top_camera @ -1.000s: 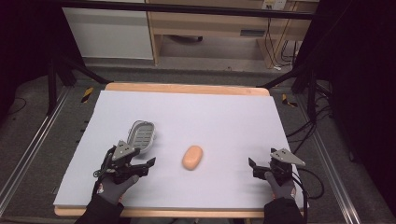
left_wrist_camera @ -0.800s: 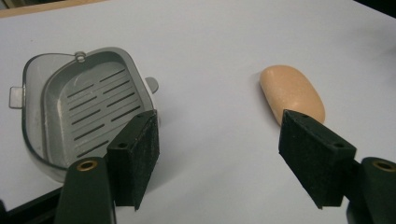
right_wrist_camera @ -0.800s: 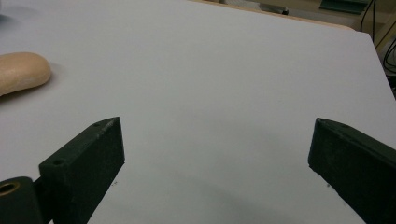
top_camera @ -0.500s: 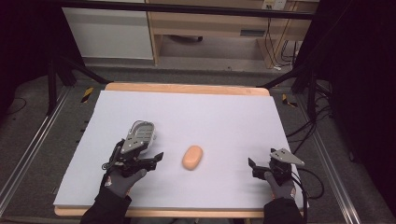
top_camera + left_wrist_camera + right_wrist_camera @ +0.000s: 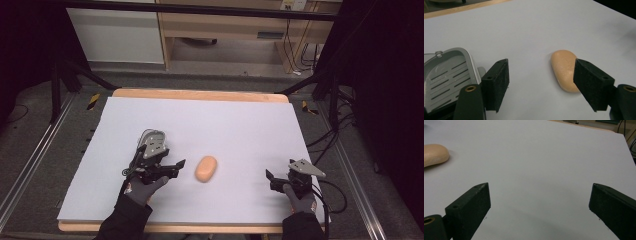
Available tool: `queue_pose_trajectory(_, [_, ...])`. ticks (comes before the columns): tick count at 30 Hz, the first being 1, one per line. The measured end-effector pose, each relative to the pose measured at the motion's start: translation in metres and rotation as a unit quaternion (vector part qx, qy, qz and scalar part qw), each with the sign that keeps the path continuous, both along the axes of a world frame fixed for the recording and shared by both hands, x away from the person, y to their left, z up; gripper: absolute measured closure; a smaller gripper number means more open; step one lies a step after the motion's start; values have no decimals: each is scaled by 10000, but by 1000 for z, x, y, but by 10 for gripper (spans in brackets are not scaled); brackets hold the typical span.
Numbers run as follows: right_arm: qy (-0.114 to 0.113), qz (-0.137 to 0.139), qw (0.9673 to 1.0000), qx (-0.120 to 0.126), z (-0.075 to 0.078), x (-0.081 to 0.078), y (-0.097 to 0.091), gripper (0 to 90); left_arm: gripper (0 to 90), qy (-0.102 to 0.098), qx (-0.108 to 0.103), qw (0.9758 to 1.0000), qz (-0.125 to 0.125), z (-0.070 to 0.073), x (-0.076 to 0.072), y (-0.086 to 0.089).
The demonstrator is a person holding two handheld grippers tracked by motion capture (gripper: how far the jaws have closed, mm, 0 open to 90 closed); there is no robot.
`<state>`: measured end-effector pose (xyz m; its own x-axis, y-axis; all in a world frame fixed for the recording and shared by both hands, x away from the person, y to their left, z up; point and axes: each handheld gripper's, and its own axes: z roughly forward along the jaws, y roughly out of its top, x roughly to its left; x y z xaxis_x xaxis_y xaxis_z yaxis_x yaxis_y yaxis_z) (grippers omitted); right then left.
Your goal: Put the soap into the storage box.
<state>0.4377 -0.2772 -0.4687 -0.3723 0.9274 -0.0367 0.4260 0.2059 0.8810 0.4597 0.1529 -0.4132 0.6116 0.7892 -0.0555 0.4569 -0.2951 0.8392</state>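
Note:
A tan oval bar (image 5: pixel 206 168) lies on the white sheet (image 5: pixel 235 125) near the table's middle. It reappears as the bar (image 5: pixel 564 70) in the left gripper view, partly behind the right-hand jaw, and as the bar (image 5: pixel 434 153) at the far left of the right gripper view. A grey slotted dish (image 5: pixel 152 142) sits left of it. My left gripper (image 5: pixel 162 157) hovers open over the dish's near edge, its jaws straddling the gap between dish (image 5: pixel 446 75) and bar; the left gripper (image 5: pixel 541 82) holds nothing. My right gripper (image 5: pixel 280 172) rests open and holds nothing near the front right; the right gripper (image 5: pixel 539 200) faces bare sheet.
The wooden table edge (image 5: pixel 200 94) borders the sheet at the back. Metal rails (image 5: pixel 30 165) run along both sides, cables (image 5: pixel 330 192) trail at the right, and cabinets (image 5: pixel 120 35) stand beyond the table.
My left gripper has moved forward and right, now over the dish's near edge and closer to the bar. The right gripper, bar and dish have stayed put.

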Motion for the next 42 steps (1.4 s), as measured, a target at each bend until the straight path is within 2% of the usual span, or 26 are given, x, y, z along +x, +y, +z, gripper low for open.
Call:
queue_pose_trajectory(6, [7,-23,10000,11,0,0,0,42,285,9,82,10000,-44,-1,5,-13])
queue_pose_trajectory(16, [45,-20,10000,31,0,0,0,42,292,159,207,9996,-146,-7,14,-31])
queue_pose_trajectory(23, [52,-25,10000,-15,-1,0,1,42,295,211,186,9995,-140,-10,18,-40])
queue_pose_trajectory(30, [57,-7,10000,-15,-1,1,2,42,295,298,333,9986,-276,-15,21,-55])
queue_pose_trajectory(36, [70,2,10000,2,-1,1,2,42,295,301,373,9984,-283,-16,23,-64])
queue_pose_trajectory(42, [78,15,10000,12,-1,1,3,42,294,364,529,9974,-323,-20,24,-71])
